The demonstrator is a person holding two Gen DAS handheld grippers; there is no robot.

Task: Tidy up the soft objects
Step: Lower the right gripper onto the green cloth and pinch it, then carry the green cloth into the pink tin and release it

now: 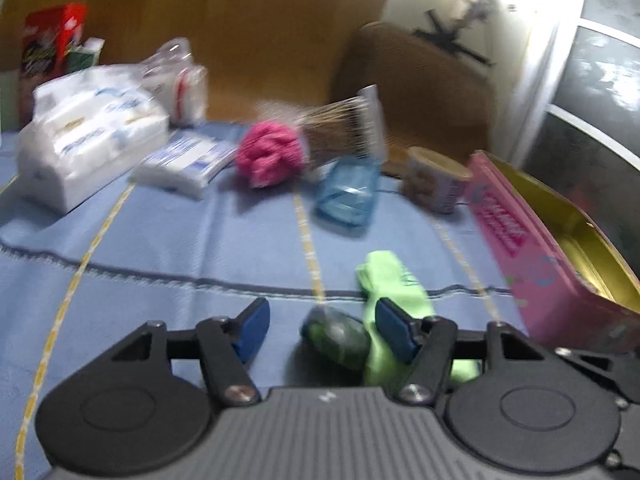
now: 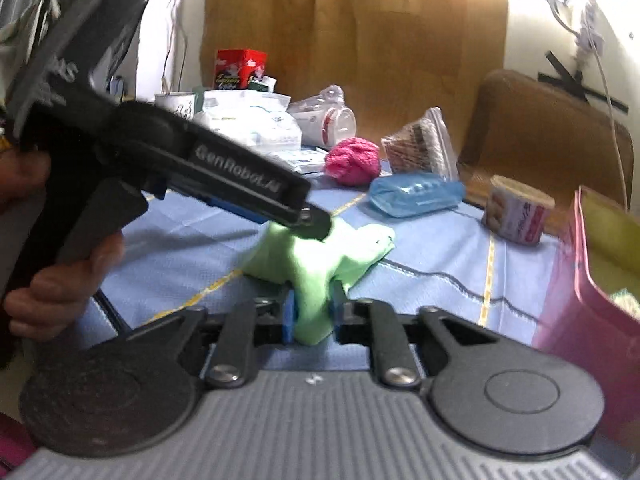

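Observation:
A light green cloth (image 2: 320, 256) lies bunched on the blue tablecloth (image 2: 432, 248). My right gripper (image 2: 312, 312) is shut on its near end, both blue pads pressing the fabric. My left gripper (image 2: 316, 224), held by a hand (image 2: 60, 284), comes in from the left with its tip at the top of the cloth. In the left wrist view the left gripper (image 1: 324, 320) stands open; the green cloth (image 1: 392, 280) lies by its right pad (image 1: 394, 328) and a blurred darker green lump (image 1: 336, 336) sits between the fingers, not pinched.
An open pink tin box (image 1: 516, 240) (image 2: 580, 292) stands at the right. Farther back lie a pink fluffy ball (image 2: 352, 162), a blue packet (image 2: 416, 194), a bag of sticks (image 2: 420, 148), a paper cup (image 2: 516, 212), white tissue packs (image 1: 88, 144) and a red box (image 2: 240, 68).

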